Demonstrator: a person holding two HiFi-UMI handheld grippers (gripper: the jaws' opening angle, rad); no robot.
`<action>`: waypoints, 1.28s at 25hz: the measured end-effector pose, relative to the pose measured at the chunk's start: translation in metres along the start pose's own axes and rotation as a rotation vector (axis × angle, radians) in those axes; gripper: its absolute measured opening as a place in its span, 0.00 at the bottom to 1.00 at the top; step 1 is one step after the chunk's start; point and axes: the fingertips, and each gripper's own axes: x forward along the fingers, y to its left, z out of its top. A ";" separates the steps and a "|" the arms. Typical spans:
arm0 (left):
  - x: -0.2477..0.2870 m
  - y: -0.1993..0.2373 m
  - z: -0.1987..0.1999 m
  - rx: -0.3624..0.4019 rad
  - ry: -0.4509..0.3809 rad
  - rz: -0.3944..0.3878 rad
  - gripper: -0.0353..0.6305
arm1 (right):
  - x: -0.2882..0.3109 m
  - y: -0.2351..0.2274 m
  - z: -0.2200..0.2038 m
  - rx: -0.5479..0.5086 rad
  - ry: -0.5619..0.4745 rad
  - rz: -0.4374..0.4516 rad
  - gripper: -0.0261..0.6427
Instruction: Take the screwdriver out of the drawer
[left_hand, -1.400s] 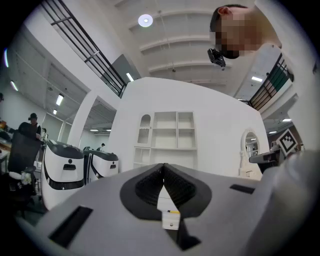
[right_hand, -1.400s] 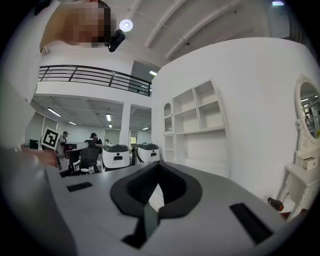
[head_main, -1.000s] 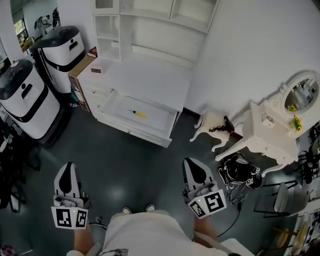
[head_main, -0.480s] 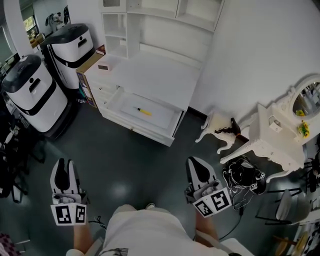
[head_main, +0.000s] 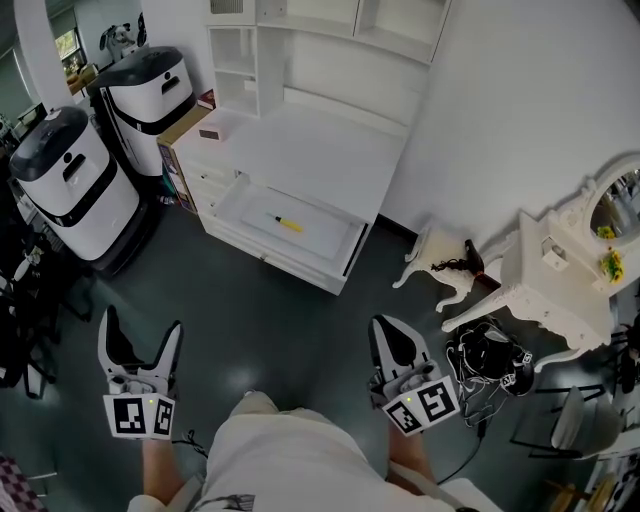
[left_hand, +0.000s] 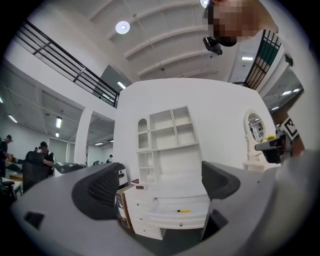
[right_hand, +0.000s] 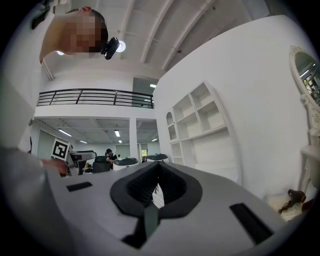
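Note:
A yellow screwdriver (head_main: 286, 224) lies in the open white drawer (head_main: 268, 262) of the cabinet across the dark floor, and nothing touches it. My left gripper (head_main: 141, 321) is low at the left, far short of the drawer. Its jaws have just been opening and stand wide with nothing between them. In the left gripper view the screwdriver (left_hand: 184, 211) and the drawer (left_hand: 170, 221) show between the spread jaws of the left gripper (left_hand: 160, 186). My right gripper (head_main: 388, 334) is low at the right, shut and empty. In the right gripper view, the right gripper (right_hand: 156, 183) has its pads together.
Two white-and-black machines (head_main: 68, 185) (head_main: 150, 95) stand left of the cabinet, with a cardboard box (head_main: 178, 132) against its side. A white dressing table (head_main: 560, 275), a stool (head_main: 428, 252) and a tangle of cables (head_main: 490, 355) are at the right. Dark floor lies between me and the drawer.
The left gripper's jaws have gone from shut to wide open. Both grippers have shifted slightly over the floor. The right gripper stays shut.

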 end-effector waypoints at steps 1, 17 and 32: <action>0.001 -0.001 -0.002 0.003 0.005 0.000 0.80 | 0.000 -0.001 -0.002 0.003 0.004 -0.002 0.05; 0.130 0.009 -0.074 -0.068 0.074 -0.114 0.80 | 0.086 -0.047 -0.035 -0.009 0.109 -0.083 0.05; 0.362 0.075 -0.156 -0.211 0.155 -0.322 0.80 | 0.313 -0.086 -0.018 -0.082 0.179 -0.182 0.05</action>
